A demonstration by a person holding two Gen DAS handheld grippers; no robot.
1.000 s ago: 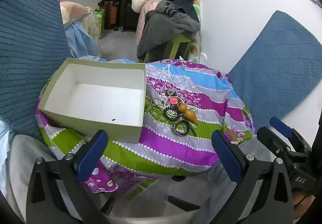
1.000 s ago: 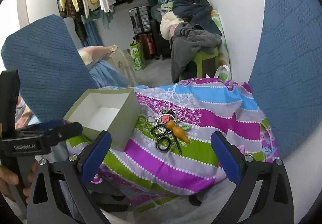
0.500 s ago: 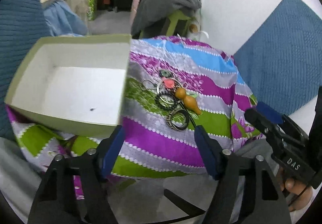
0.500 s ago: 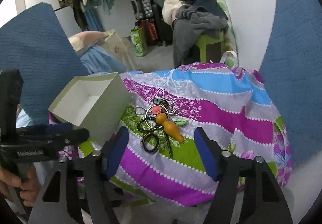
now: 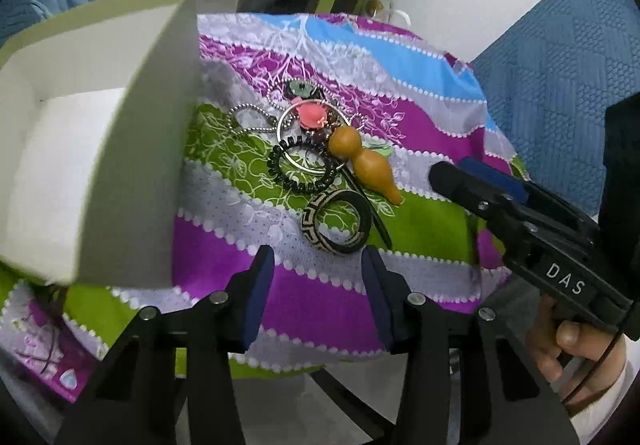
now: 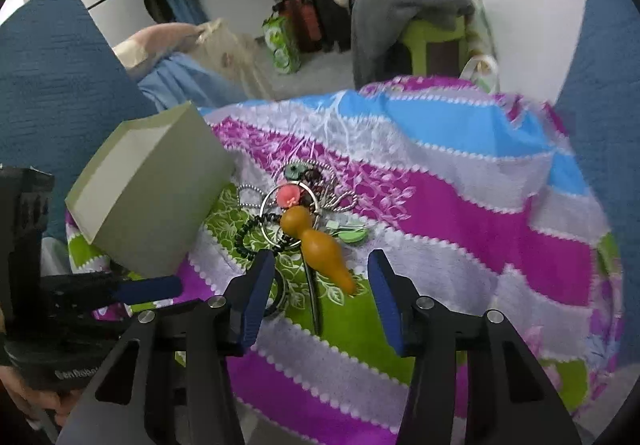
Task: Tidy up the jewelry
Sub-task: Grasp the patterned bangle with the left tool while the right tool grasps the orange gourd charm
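At your far left sits the open box (image 5: 72, 149), its white floor bare as far as the left wrist view shows, with its right wall just beside the jewelry heap on the striped cloth (image 5: 320, 297) that covers the desk. The left tongs (image 5: 318, 285) stand partly open, holding nothing, and the patterned bangle (image 5: 338, 223) lies straight ahead of them, just beyond the tips and centred on the gap; it lies flat, so you would need to catch its near rim rather than straddle the whole ring. Moving right through the heap, the black coil tie (image 5: 300, 169) and the silver hoop (image 5: 308, 137) overlap, with the ball chain (image 5: 248, 121) trailing left toward the box and the pink flower charm (image 5: 312, 115) and a greenish pendant (image 5: 302, 89) at the far side. Right of these, the orange gourd pendant (image 6: 316, 245) runs with its long axis from far-left to near-right, thin tip nearest you. The right tongs (image 6: 320, 295), also partly open and empty, frame that tip between them, so your right hand is the nearer one for the gourd, your left for the bangle. The right wrist view hides most of the bangle behind its left finger; the left wrist view shows it whole. A dark thin strip (image 6: 314, 297) under the gourd may be a cord or a pin, I cannot tell which.
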